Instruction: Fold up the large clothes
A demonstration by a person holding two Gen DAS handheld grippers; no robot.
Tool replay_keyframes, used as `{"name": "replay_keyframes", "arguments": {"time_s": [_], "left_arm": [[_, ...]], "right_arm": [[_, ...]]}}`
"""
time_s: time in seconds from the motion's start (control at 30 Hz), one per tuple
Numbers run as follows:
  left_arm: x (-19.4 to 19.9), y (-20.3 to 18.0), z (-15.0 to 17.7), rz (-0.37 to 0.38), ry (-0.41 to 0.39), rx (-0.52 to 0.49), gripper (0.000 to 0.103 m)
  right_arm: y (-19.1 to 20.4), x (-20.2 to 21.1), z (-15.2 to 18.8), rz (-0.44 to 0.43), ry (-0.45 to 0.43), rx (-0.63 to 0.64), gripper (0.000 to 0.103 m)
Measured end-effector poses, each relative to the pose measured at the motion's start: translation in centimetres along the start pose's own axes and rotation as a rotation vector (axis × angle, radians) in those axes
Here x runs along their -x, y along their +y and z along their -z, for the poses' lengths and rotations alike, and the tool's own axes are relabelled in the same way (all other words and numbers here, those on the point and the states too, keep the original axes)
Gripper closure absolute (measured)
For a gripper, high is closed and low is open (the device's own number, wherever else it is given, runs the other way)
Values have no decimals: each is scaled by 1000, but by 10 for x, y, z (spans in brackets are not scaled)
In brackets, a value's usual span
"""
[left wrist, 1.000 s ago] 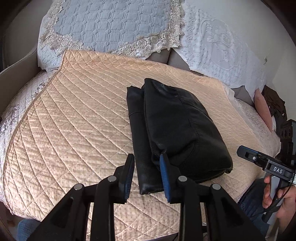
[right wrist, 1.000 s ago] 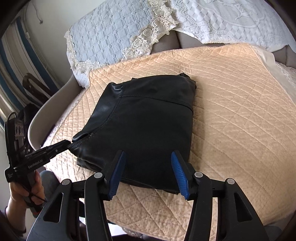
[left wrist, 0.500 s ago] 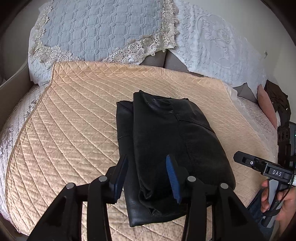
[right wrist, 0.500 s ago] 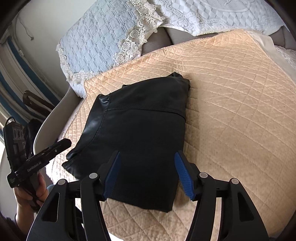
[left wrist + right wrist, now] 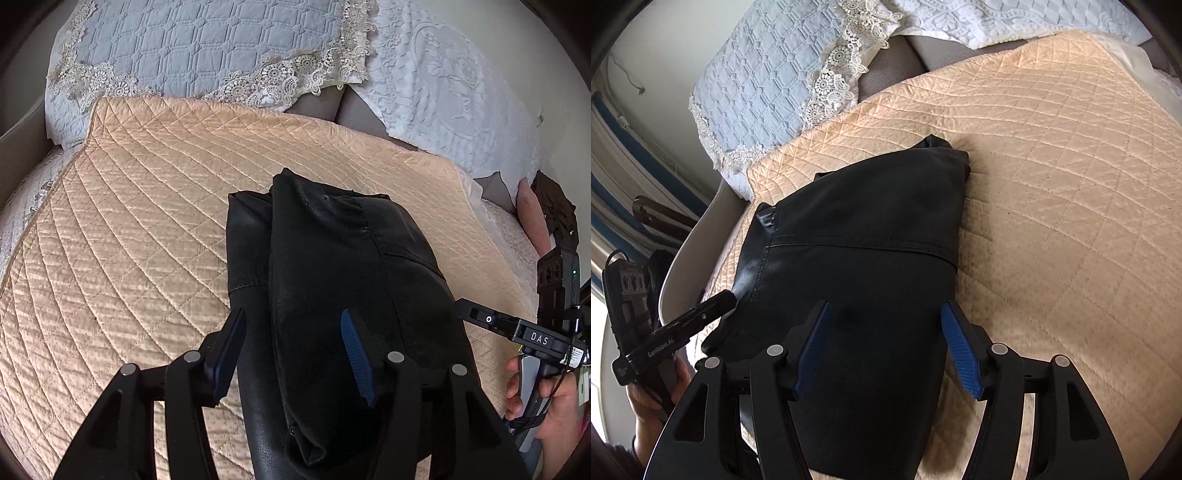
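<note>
A black leather-like garment (image 5: 332, 280) lies folded in a thick bundle on the peach quilted bedspread (image 5: 140, 229). My left gripper (image 5: 291, 347) is open and hovers over the bundle's near left edge, its jaws straddling the folded layers. In the right wrist view the same garment (image 5: 857, 258) fills the middle. My right gripper (image 5: 884, 347) is open above its near end, holding nothing. Each gripper shows at the edge of the other's view: the right gripper (image 5: 480, 317) at the right, the left gripper (image 5: 713, 306) at the left.
A pale blue quilted pillow with lace trim (image 5: 207, 48) and a white embroidered pillow (image 5: 443, 81) lie at the head of the bed. A brown object (image 5: 554, 206) sits at the far right. A grey bed frame edge (image 5: 690, 258) runs along the left.
Both grippers have moved forward and lower over the folded garment, which now fills more of each view. The left jaws have opened wider. The garment has not moved.
</note>
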State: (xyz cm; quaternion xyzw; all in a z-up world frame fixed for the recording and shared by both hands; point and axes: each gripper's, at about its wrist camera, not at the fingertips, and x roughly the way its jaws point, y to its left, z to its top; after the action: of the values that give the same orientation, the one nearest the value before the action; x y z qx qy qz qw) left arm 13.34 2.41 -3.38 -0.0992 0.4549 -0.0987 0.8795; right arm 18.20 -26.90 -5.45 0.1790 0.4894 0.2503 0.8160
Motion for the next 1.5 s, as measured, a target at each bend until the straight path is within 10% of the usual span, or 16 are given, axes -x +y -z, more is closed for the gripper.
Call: {"name": "replay_keyframes", "arguments": {"time_s": [0.47, 0.53, 0.67, 1.03, 1.5], "left_arm": [[-21, 4, -41, 125, -13, 41, 43], [-32, 6, -47, 108, 7, 55, 76], [-44, 21, -37, 20, 29, 93, 83], [-24, 39, -16, 62, 33, 151, 44], [-35, 51, -9, 342, 114, 271, 37]], "right_arm": [[-10, -16, -16, -20, -10, -38, 37], [-11, -18, -18, -22, -7, -47, 37], [-16, -16, -18, -42, -2, -58, 37], [-26, -27, -12, -132, 62, -94, 33], [-21, -39, -15, -154, 93, -81, 32]]}}
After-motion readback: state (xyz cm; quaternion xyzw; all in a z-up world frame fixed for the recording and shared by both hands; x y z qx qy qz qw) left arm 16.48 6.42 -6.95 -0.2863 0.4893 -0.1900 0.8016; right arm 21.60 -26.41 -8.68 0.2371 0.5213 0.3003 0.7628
